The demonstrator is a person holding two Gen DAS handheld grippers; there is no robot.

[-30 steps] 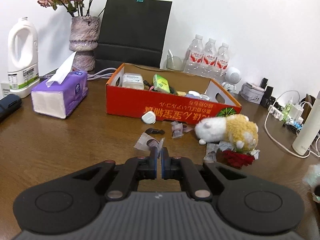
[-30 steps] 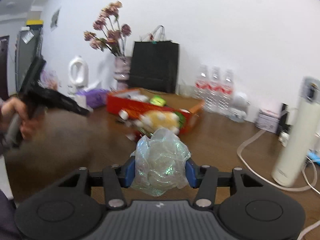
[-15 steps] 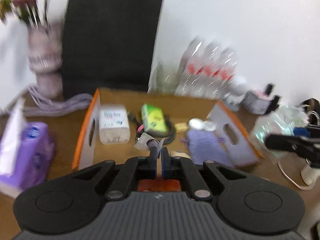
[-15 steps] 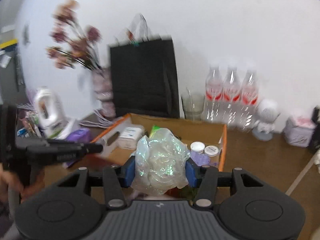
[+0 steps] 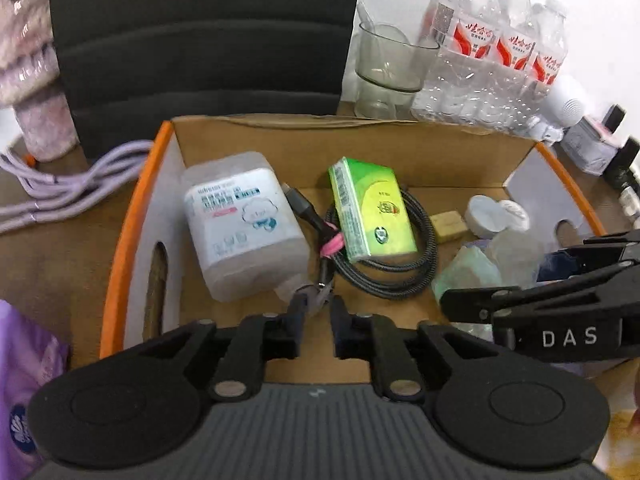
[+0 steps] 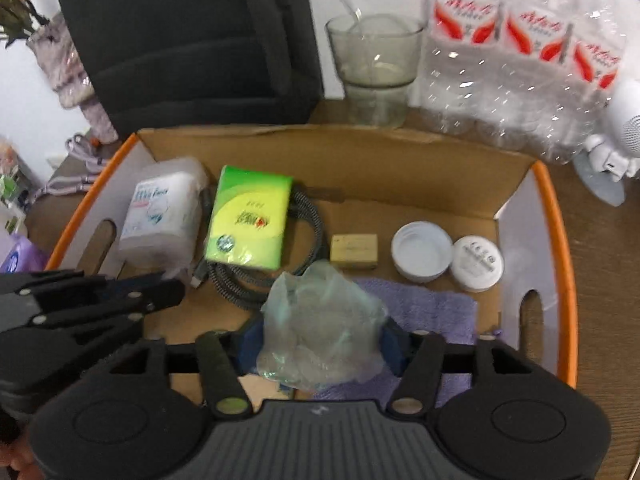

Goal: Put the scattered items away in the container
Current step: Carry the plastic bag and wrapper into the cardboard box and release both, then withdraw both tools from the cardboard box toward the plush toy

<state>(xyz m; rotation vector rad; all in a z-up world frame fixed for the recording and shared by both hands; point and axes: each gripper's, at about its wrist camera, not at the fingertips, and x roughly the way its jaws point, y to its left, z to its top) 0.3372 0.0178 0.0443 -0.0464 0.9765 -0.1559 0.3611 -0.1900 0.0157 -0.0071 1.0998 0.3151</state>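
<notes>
An orange-rimmed cardboard box (image 5: 120,248) fills both views. In it lie a wipes pack (image 5: 244,224), a green tissue pack (image 5: 370,210), a coiled black cable (image 5: 400,272), a tan block (image 6: 354,251), two white lids (image 6: 422,250) and a purple cloth (image 6: 432,312). My left gripper (image 5: 318,308) hangs over the box's near left; its jaws are opening, with a small clear wrapper (image 5: 316,294) loose between the tips. My right gripper (image 6: 322,340) is over the cloth, its jaws opening while a crumpled clear plastic bag (image 6: 324,328) still touches both blue pads.
Behind the box stand a black paper bag (image 5: 200,40), a glass (image 5: 384,68) and a pack of water bottles (image 5: 500,60). A vase (image 5: 32,80), purple cables (image 5: 72,188) and a purple tissue pack (image 5: 24,380) are on the left. A white figure (image 6: 616,136) stands at the right.
Both grippers have swung from above the table to over the open box and tipped downward. The left fingers, shut on the wrapper before, have parted. The right jaws have widened around the bag.
</notes>
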